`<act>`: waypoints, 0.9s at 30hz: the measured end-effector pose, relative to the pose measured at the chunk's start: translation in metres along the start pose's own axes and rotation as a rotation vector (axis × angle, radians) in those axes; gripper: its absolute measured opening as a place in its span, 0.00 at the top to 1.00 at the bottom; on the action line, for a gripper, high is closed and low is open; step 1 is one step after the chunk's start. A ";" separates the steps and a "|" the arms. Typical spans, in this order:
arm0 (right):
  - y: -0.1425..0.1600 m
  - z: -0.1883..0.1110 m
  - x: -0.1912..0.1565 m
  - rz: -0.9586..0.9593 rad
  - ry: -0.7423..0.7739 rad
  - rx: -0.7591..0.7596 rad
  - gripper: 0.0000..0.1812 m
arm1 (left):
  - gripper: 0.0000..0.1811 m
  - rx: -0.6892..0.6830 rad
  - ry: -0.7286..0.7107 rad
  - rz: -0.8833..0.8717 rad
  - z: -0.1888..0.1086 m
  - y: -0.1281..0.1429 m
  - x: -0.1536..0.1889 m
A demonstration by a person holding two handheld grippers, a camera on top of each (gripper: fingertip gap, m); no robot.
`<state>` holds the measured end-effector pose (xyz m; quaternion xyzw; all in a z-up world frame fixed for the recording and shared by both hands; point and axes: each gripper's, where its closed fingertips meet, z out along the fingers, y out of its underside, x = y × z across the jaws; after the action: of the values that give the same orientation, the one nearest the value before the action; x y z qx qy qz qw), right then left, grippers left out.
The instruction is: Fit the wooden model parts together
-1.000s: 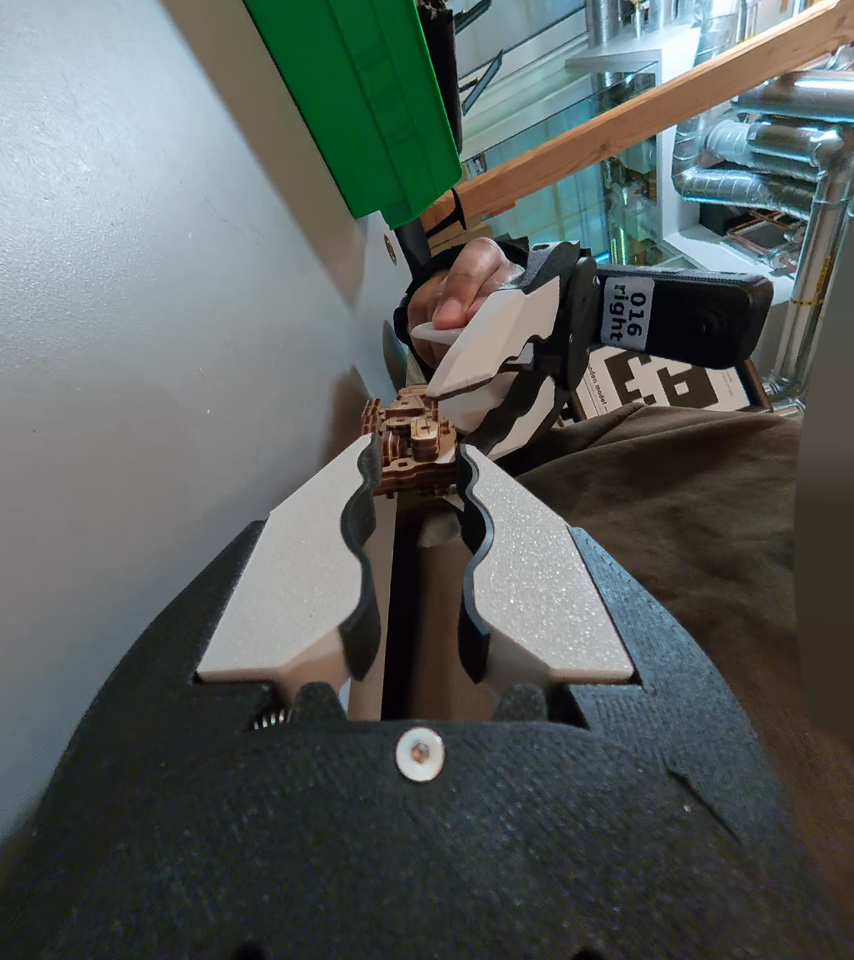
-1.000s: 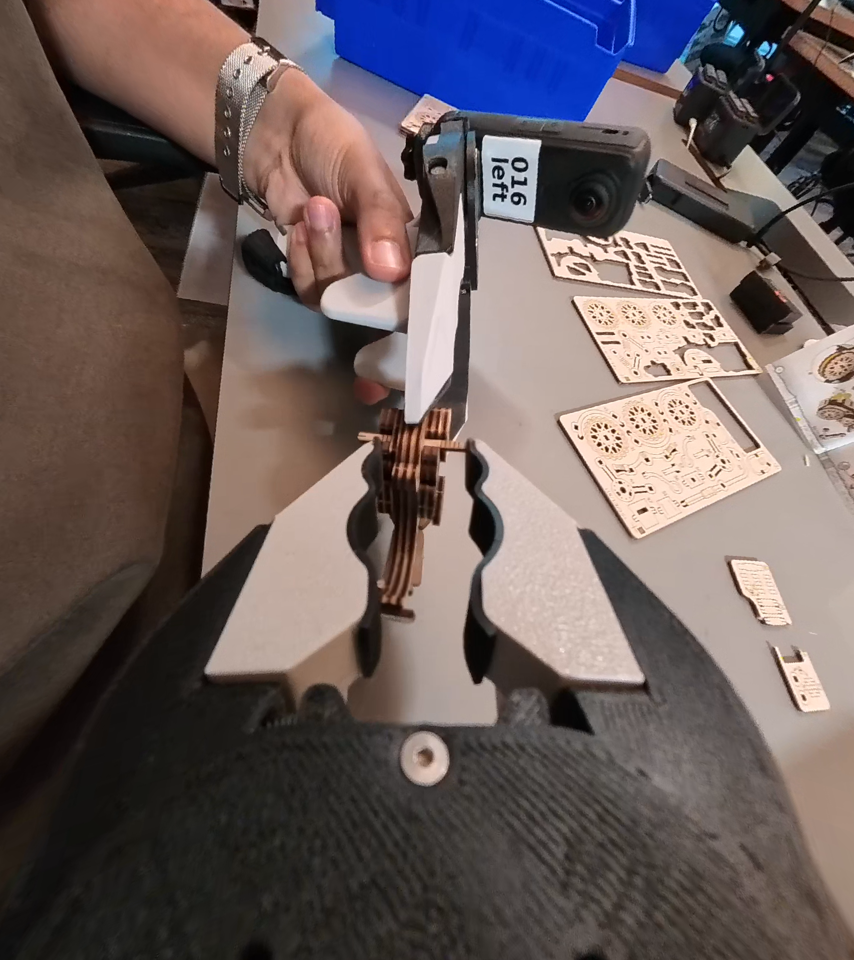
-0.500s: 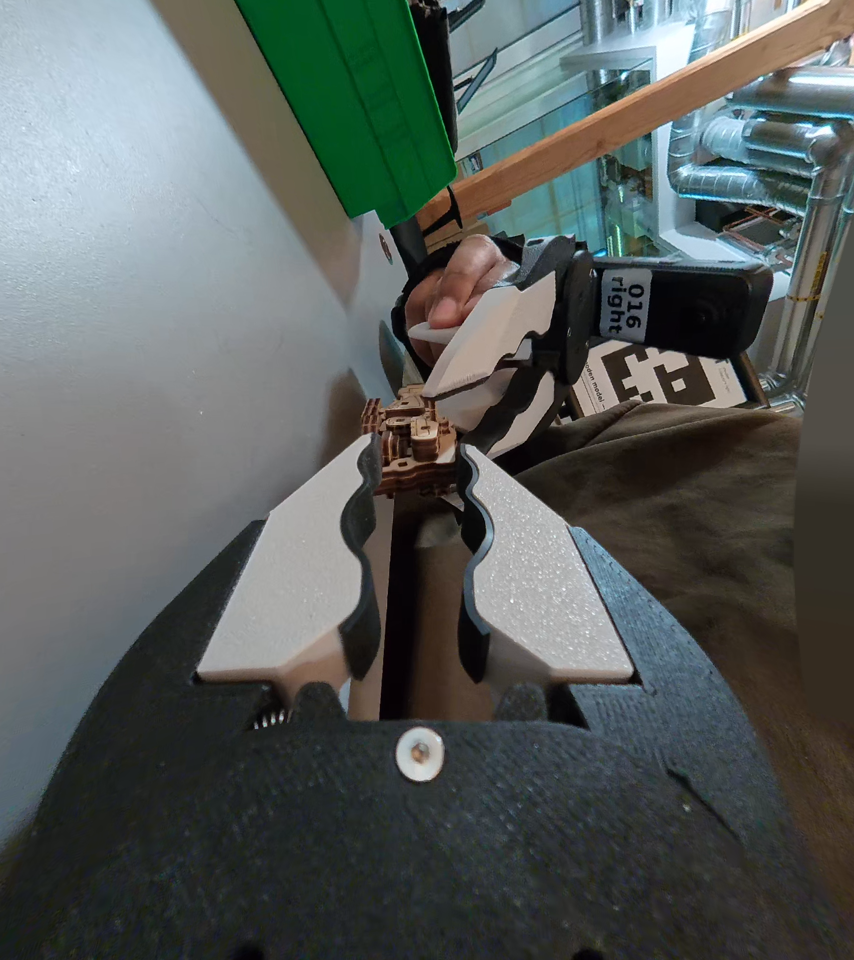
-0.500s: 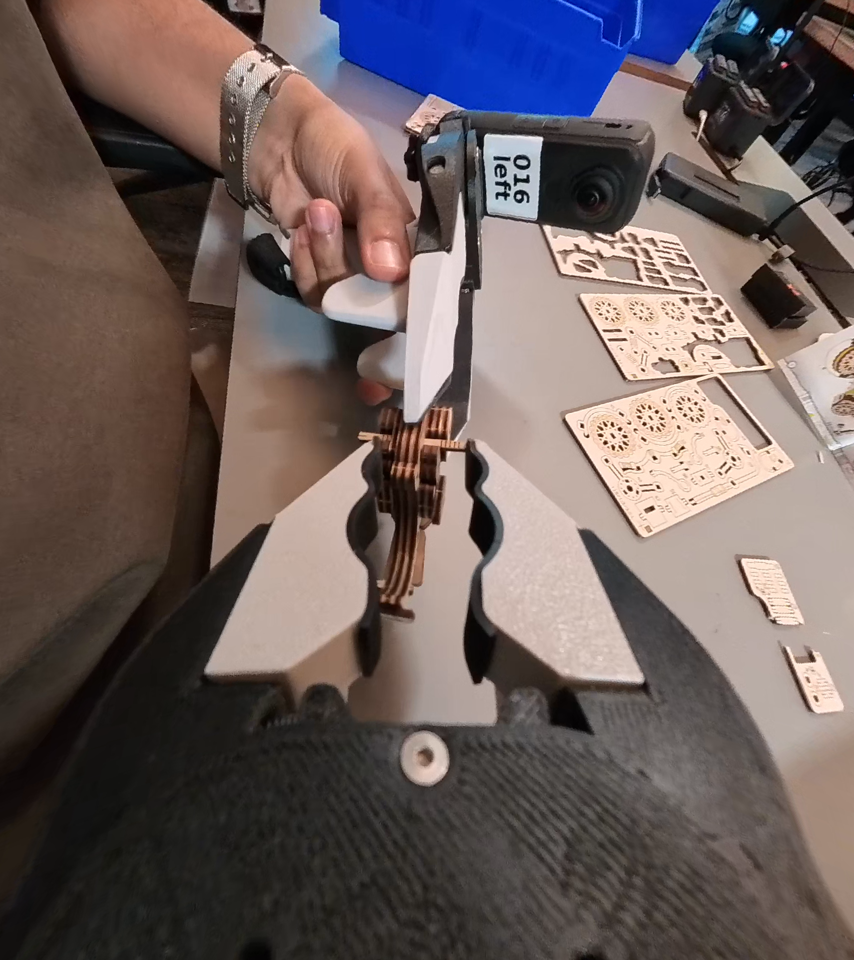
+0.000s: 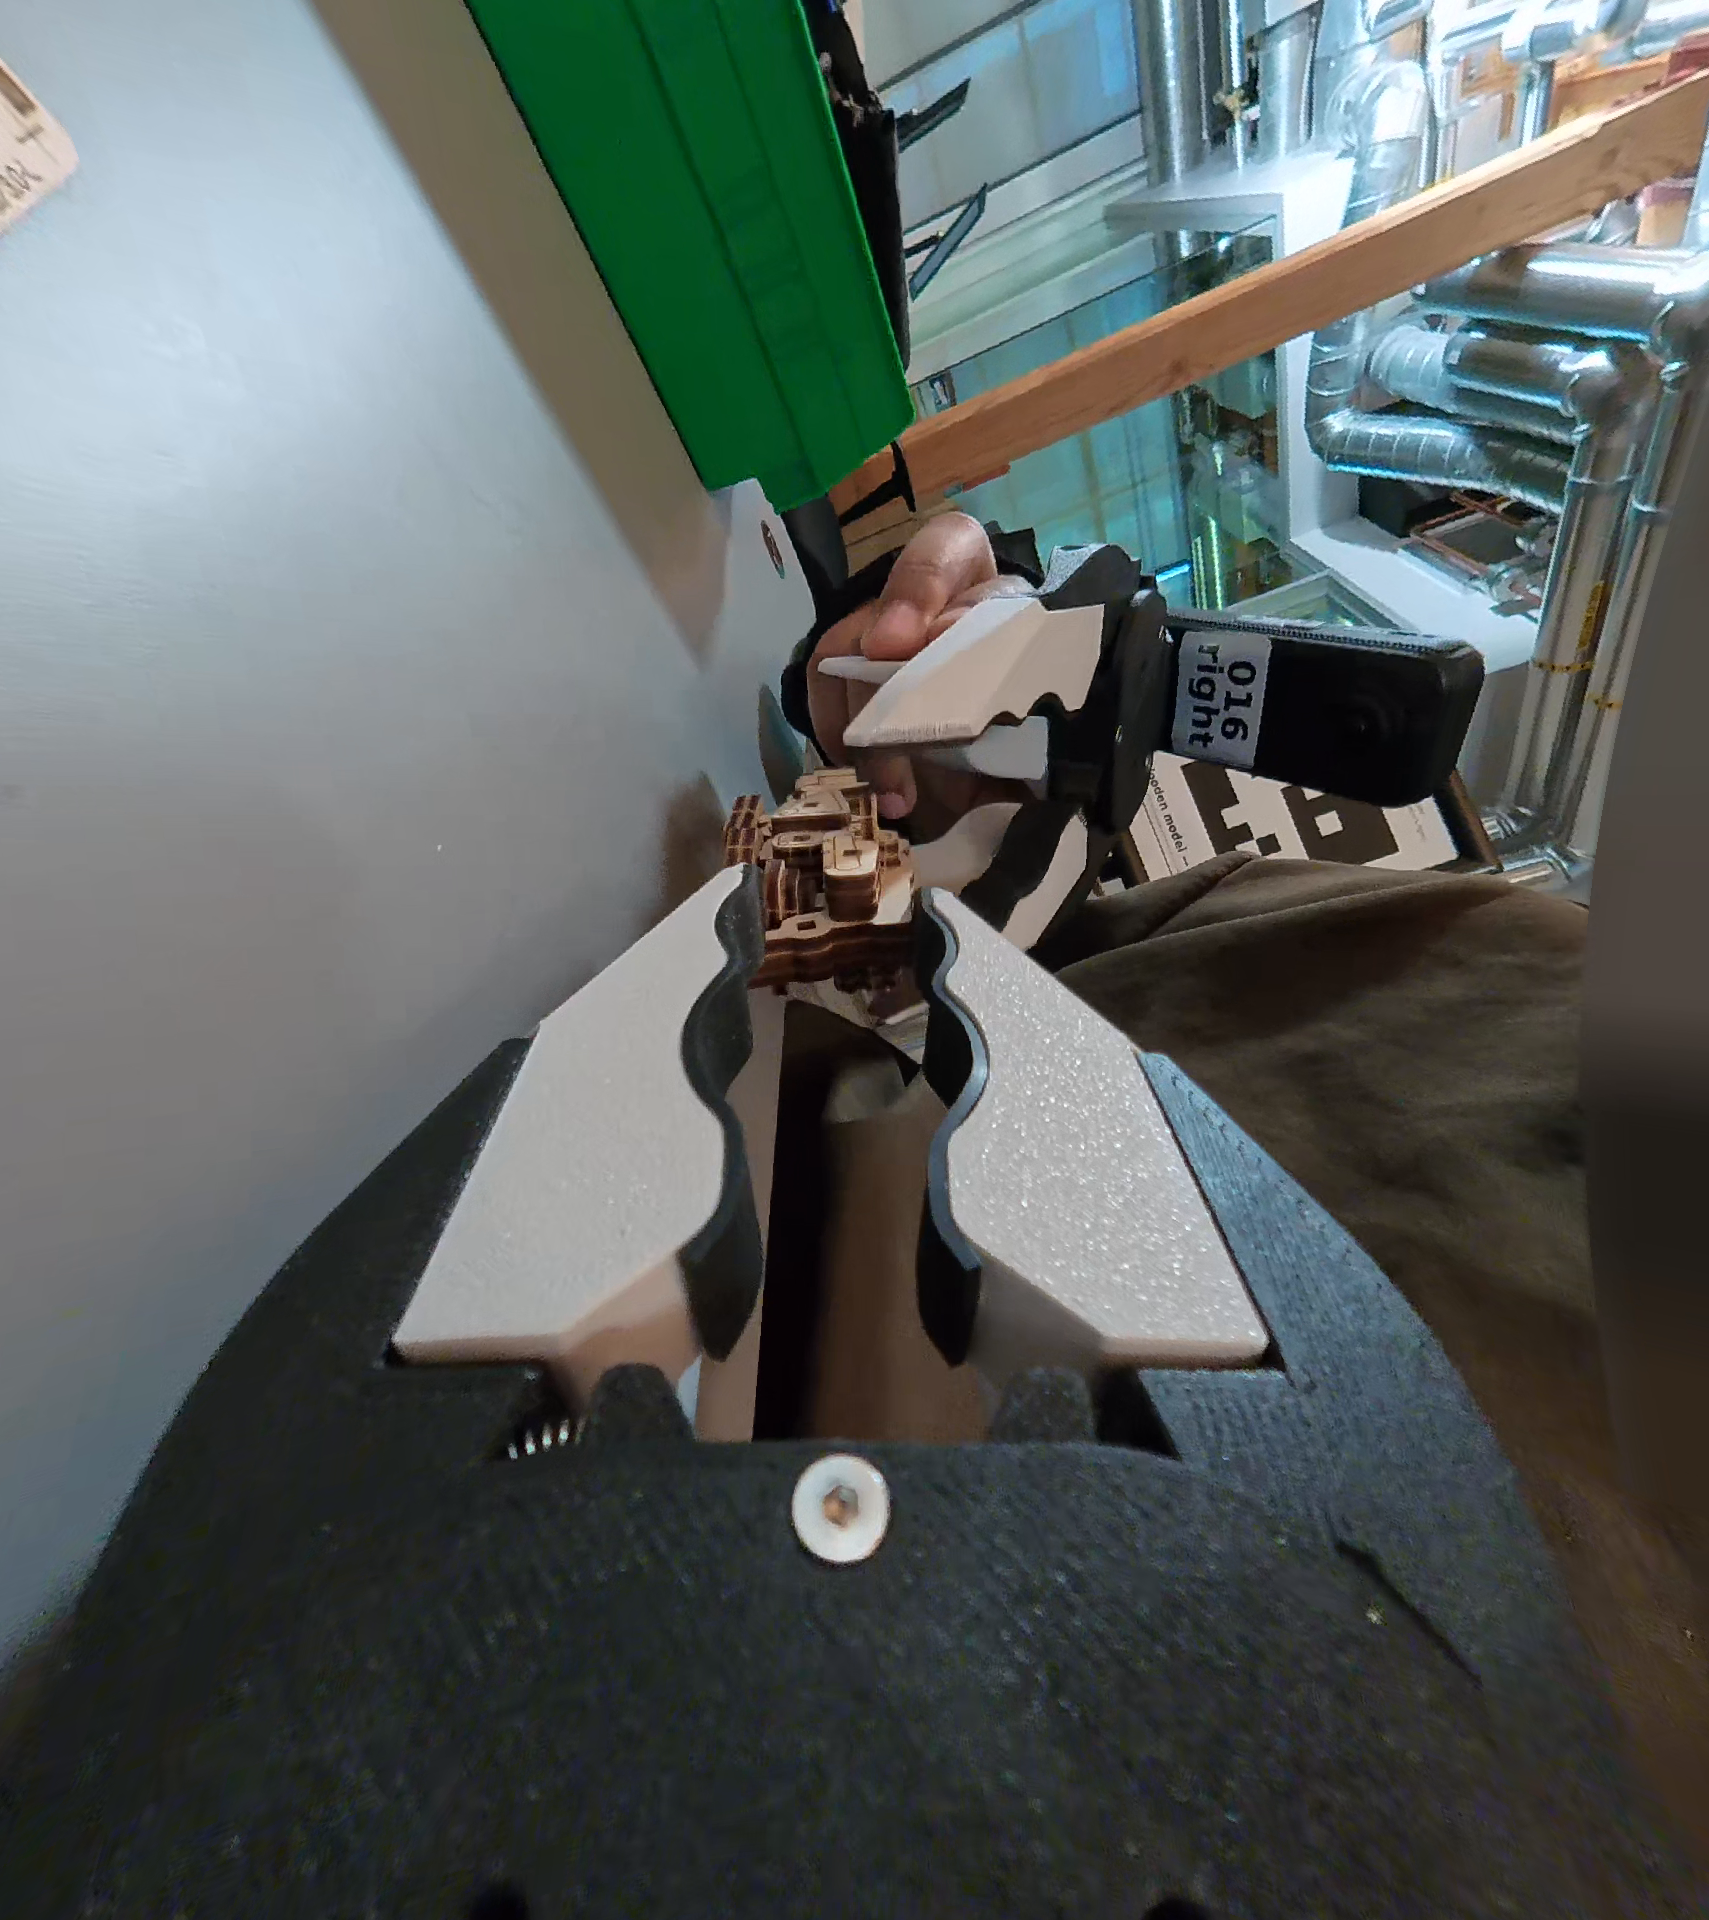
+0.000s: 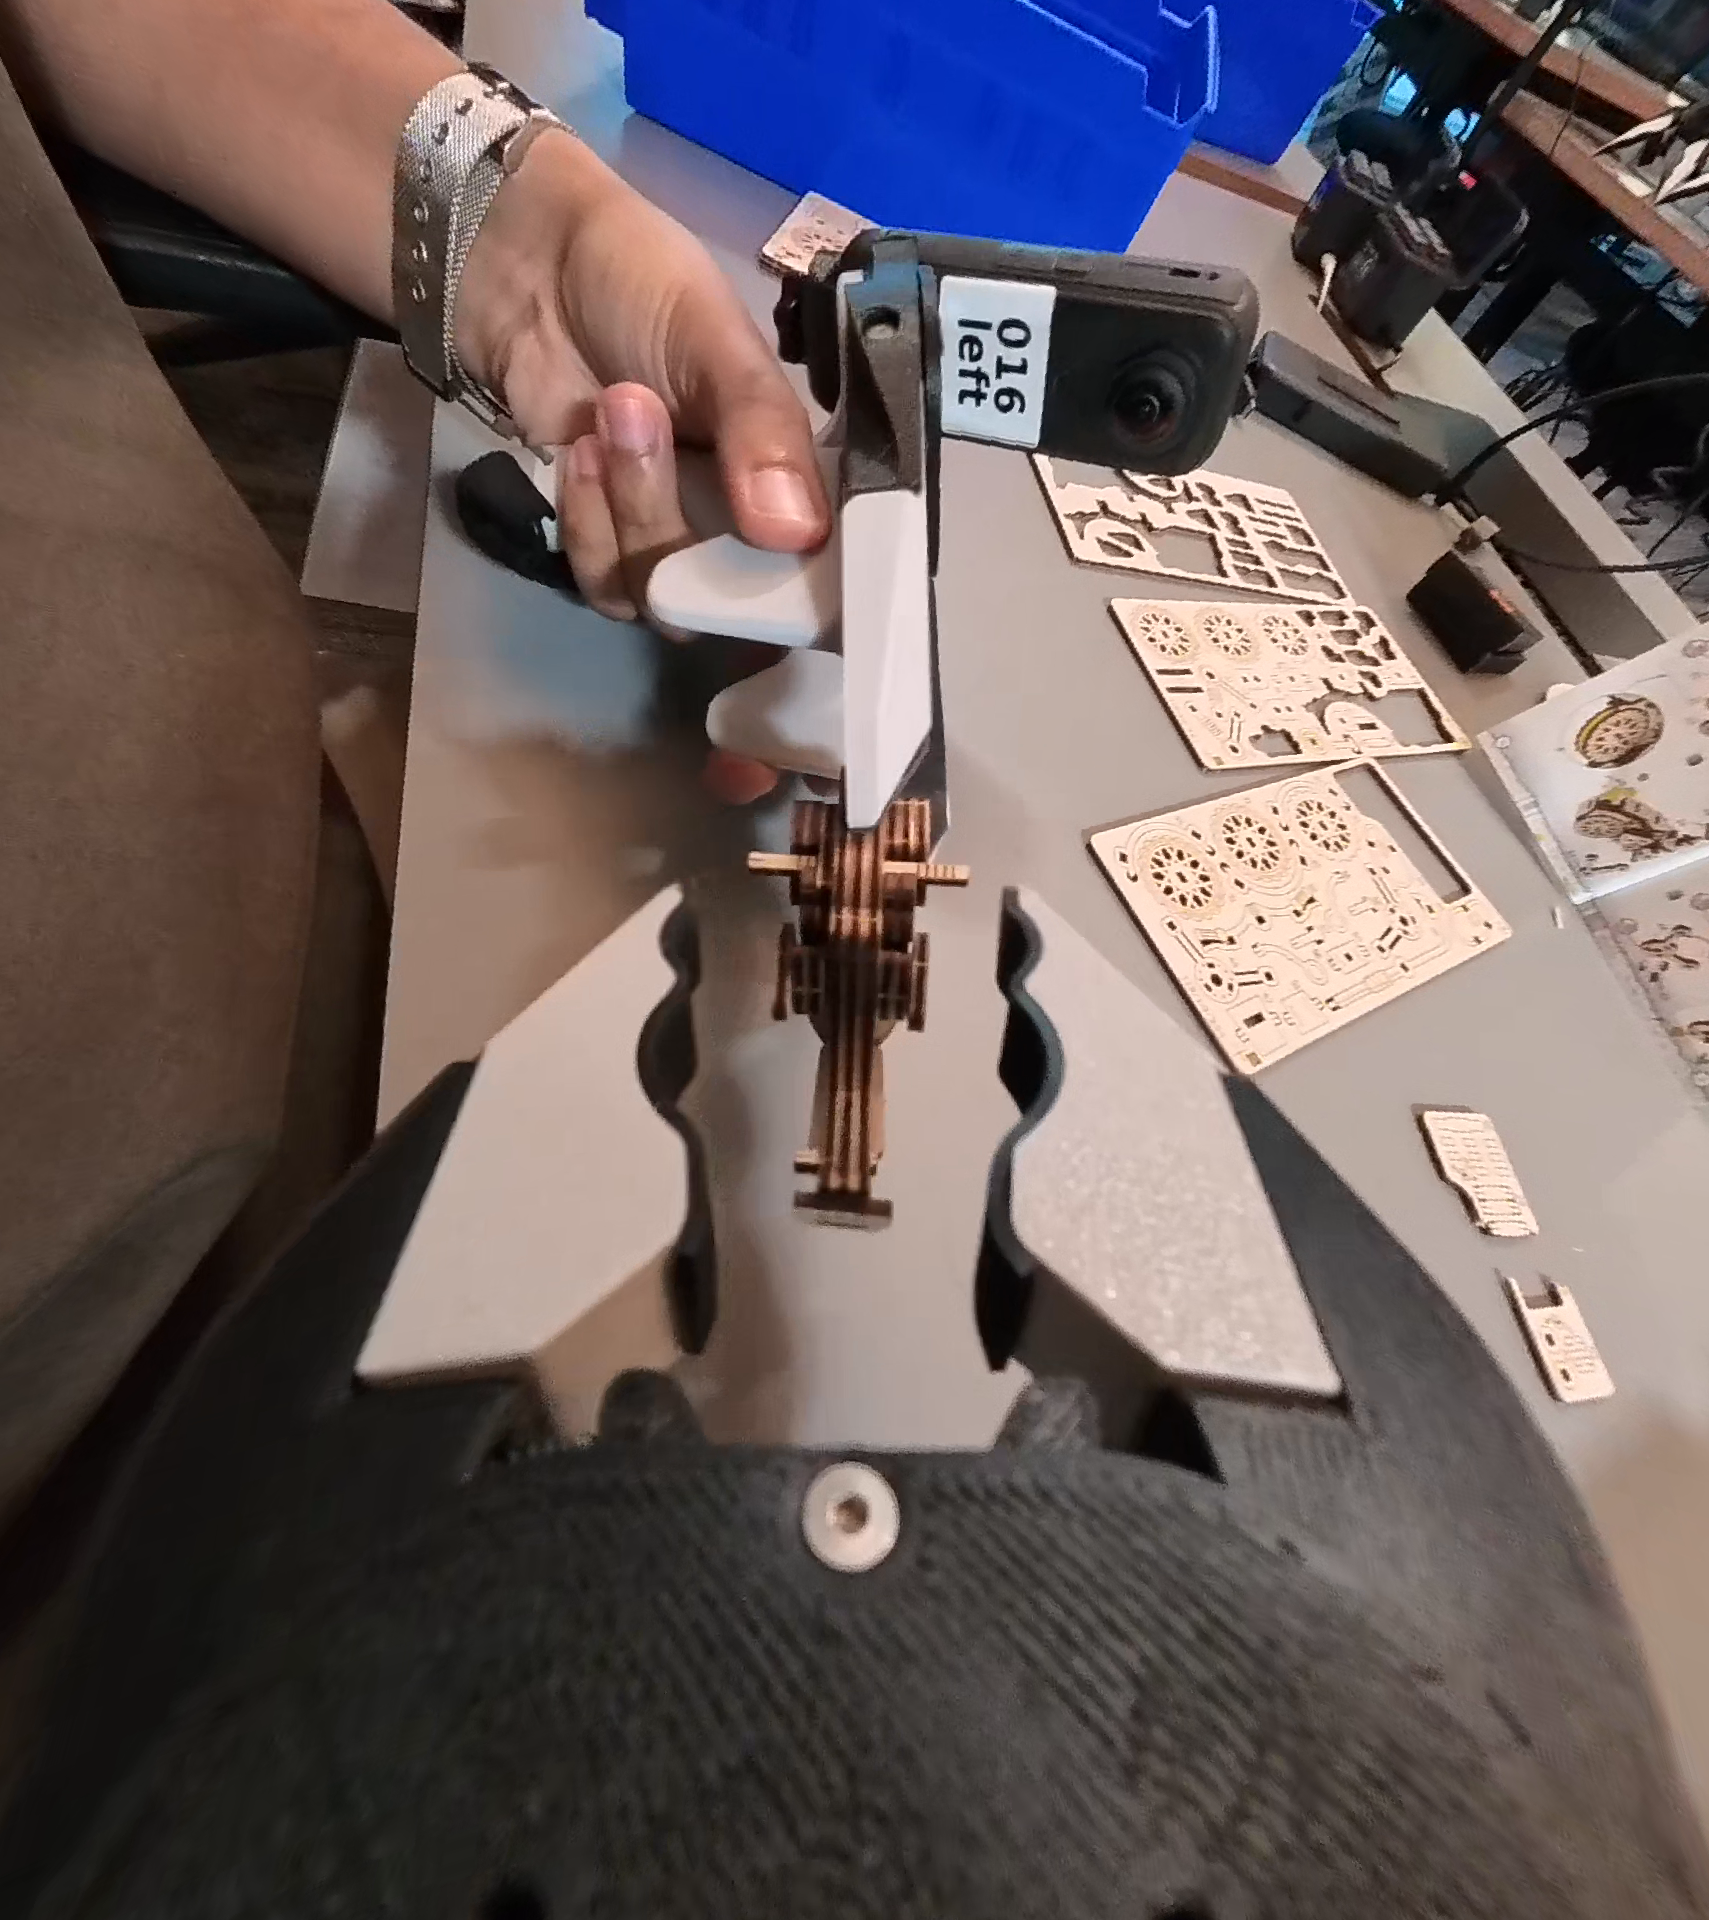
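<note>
- Left wrist view: my left gripper (image 5: 834,920) has its fingers (image 5: 621,1122) closed on the wooden model (image 5: 824,894), which sits clamped between the tips, held above the grey table (image 5: 206,727).
- Just past the model I see my right gripper (image 5: 917,800) with its fingers spread, one white finger above the model and the other below it; from this angle I cannot tell if either touches the wood.
- A hand (image 5: 907,623) grips the right gripper's handle, and a black camera (image 5: 1317,717) rides on top of it.
- A green bin (image 5: 725,229) stands at the far end of the table, with a wooden rail (image 5: 1349,270) and silver ducts (image 5: 1515,416) behind it. A dark olive garment (image 5: 1349,1091) fills the right side.
- Right wrist view: my right gripper (image 6: 845,909) is wide open; the model (image 6: 855,966) stands in the gap between its fingers (image 6: 1141,1174) with clear space on both sides.
- My left gripper (image 6: 891,821) comes down from above and pinches the model's far end, a hand (image 6: 621,374) with a metal wristband (image 6: 450,208) holding it.
- On the table (image 6: 517,790) to the right lie three pale cut-out wooden sheets (image 6: 1297,925), well apart from the model, with two small loose wooden pieces (image 6: 1478,1174) nearer me and printed instruction pages (image 6: 1691,748) at the right edge.
- A blue bin (image 6: 933,94) stands at the far side of the table.
</note>
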<state>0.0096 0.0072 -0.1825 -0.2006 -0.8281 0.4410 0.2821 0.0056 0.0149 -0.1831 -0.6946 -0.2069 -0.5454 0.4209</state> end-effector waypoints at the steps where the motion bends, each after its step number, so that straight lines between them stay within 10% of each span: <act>1: 0.000 0.000 -0.001 0.002 -0.002 -0.001 0.67 | 0.86 0.003 -0.002 -0.002 0.000 -0.001 0.000; 27: -0.001 0.003 0.000 0.010 0.020 -0.003 0.77 | 0.86 0.003 -0.001 0.017 0.003 0.001 0.002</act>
<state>0.0072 0.0047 -0.1828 -0.2097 -0.8248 0.4392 0.2878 0.0083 0.0162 -0.1815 -0.6959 -0.2020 -0.5415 0.4263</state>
